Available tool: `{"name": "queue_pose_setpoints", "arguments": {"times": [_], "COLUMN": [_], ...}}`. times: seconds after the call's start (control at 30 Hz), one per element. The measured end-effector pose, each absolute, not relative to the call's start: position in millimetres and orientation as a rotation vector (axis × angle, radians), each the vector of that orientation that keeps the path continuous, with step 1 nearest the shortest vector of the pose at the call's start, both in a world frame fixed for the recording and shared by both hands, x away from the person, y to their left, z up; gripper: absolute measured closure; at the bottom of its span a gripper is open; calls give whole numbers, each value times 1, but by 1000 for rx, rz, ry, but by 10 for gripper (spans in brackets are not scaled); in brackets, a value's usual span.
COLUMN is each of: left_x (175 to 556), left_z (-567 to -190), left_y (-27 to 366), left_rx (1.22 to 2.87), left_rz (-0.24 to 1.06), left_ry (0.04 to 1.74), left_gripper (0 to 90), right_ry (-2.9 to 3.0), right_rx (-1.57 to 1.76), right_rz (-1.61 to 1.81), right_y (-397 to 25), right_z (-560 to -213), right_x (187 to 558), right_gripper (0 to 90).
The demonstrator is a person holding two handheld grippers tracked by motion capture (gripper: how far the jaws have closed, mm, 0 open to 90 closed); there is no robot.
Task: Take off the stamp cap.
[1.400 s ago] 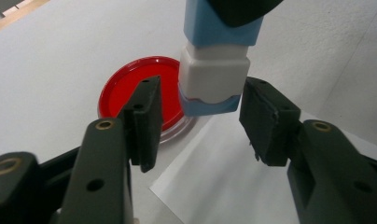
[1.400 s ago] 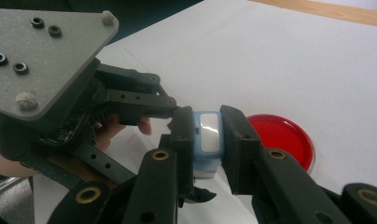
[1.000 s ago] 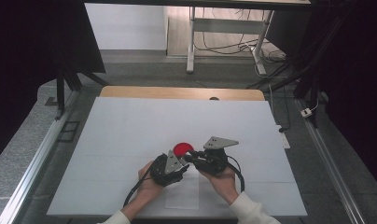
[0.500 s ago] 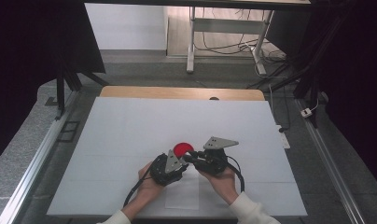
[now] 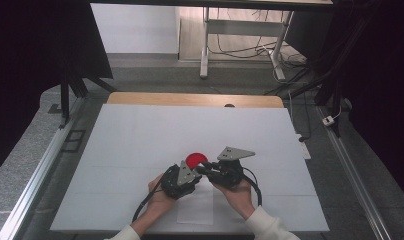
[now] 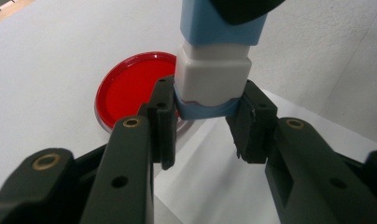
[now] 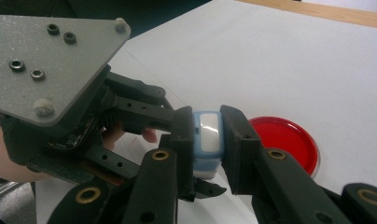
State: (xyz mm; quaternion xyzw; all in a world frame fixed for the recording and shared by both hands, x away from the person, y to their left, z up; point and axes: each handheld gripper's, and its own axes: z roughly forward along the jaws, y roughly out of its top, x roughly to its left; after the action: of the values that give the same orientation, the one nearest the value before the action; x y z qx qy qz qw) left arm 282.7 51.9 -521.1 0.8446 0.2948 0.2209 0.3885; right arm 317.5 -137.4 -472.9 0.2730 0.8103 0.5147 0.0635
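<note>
From above, the left gripper (image 5: 196, 169) and the right gripper (image 5: 204, 170) are meeting just beside the red dish (image 5: 195, 160) on the white surface (image 5: 140, 135); in the left gripper view, its fingers (image 6: 162, 109) are pinching the bottom end of the blue-and-white stamp (image 6: 213, 74), which is standing long-ways up; in the right gripper view, its fingers (image 7: 239, 135) are squeezing the other end, so both are holding it, with the dish just past it.
</note>
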Motion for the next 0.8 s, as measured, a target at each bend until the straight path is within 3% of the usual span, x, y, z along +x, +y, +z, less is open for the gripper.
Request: {"name": "queue_pose_setpoints", "arguments": {"times": [0.8], "left_x": [281], "left_z": [-521], "left_y": [53], "left_rx": [2162], "left_rz": [586], "left_ry": [735], "left_gripper": [646], "right_ry": [2451], "right_rx": [841], "right_rz": [1566], "right_y": [-137], "right_z": [-474], "right_x": [317], "right_gripper": [748]}}
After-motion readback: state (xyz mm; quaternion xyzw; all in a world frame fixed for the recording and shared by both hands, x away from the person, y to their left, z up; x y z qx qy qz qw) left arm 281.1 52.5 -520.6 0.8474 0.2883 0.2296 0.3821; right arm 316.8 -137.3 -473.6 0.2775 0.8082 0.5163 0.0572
